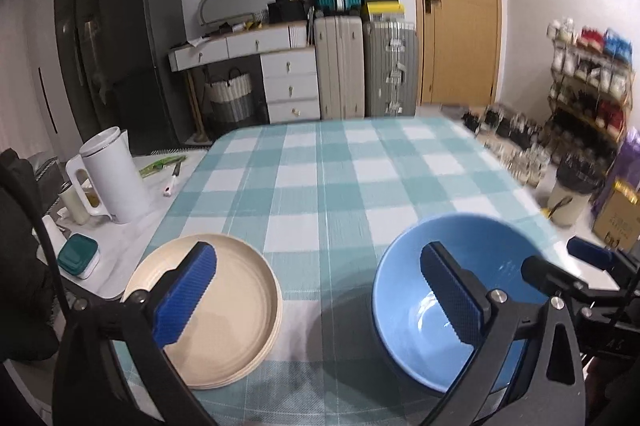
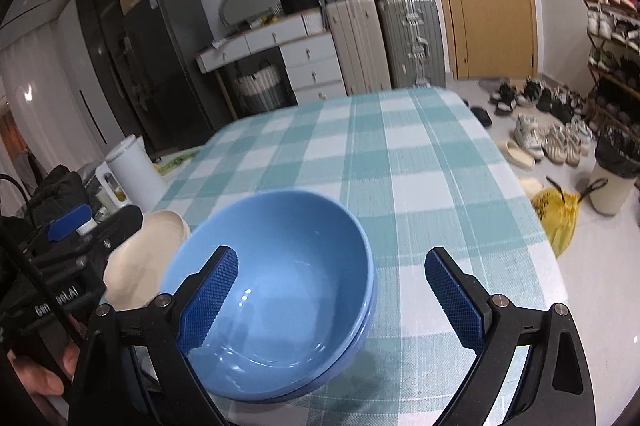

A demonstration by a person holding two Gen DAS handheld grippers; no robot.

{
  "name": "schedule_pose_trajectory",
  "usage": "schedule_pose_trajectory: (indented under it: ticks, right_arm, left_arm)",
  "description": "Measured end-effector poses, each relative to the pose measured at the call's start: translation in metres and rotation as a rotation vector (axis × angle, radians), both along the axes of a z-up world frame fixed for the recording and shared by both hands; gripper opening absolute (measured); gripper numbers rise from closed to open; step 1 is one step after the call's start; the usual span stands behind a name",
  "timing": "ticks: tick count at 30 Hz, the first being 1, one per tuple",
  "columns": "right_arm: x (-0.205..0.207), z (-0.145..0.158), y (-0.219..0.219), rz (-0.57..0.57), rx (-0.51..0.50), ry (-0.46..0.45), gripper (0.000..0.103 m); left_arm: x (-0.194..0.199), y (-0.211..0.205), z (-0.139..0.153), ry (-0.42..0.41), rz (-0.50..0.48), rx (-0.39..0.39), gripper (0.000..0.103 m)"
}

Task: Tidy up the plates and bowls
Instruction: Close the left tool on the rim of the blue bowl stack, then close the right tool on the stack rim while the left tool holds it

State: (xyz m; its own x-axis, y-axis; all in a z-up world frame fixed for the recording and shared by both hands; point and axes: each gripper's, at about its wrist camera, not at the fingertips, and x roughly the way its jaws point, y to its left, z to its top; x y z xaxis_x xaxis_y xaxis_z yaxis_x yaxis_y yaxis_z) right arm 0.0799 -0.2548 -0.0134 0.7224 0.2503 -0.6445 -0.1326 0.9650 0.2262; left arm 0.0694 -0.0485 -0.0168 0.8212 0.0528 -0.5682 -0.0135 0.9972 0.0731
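1. Blue bowls (image 2: 276, 290) nested on checked cloth (image 1: 340, 186), beige plates (image 1: 224, 310) stacked beside: sorted by type.
2. Left gripper (image 1: 316, 290): jaws wide apart, empty, between the piles.
3. Right gripper (image 2: 332, 298): jaws apart, astride bowl rim, prob. lining up a grip.

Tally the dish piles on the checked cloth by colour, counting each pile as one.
Cream plate pile: 1
Blue bowl pile: 1
Total: 2
How many dishes each pile holds is unclear.
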Motion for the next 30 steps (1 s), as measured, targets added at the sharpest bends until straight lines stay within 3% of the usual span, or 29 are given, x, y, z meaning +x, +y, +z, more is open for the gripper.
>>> schedule_pose_trajectory:
  ticks: [4,7,10,20,22,24,26,28,30]
  right_arm:
    - [0.016,-0.014,0.000,-0.010,0.003,0.057,0.096]
    - [0.029,-0.025,0.004,0.022,0.009,0.119,0.096]
    - [0.038,-0.034,0.006,0.041,0.019,0.165,0.096]
    - [0.048,-0.050,-0.009,-0.034,0.110,0.311,0.096]
    - [0.049,-0.054,-0.009,-0.033,0.117,0.336,0.094]
    - [0.052,-0.060,-0.009,-0.014,0.163,0.369,0.078]
    - [0.053,-0.066,-0.010,-0.020,0.176,0.398,0.077]
    - [0.056,-0.075,-0.009,-0.023,0.195,0.442,0.077]
    - [0.058,-0.081,-0.005,-0.016,0.204,0.472,0.070]
  left_arm:
    - [0.022,-0.009,-0.018,0.137,-0.002,0.031,0.103]
    - [0.033,-0.011,-0.028,0.215,-0.020,-0.012,0.103]
    - [0.046,-0.016,-0.043,0.324,-0.008,0.016,0.102]
    - [0.066,-0.027,-0.075,0.501,-0.066,-0.056,0.101]
    - [0.069,-0.031,-0.080,0.532,-0.087,-0.068,0.094]
    - [0.072,-0.034,-0.085,0.567,-0.111,-0.091,0.093]
    - [0.072,-0.036,-0.088,0.586,-0.138,-0.110,0.089]
    - [0.073,-0.038,-0.095,0.613,-0.146,-0.103,0.063]
    - [0.074,-0.037,-0.100,0.647,-0.167,-0.151,0.050]
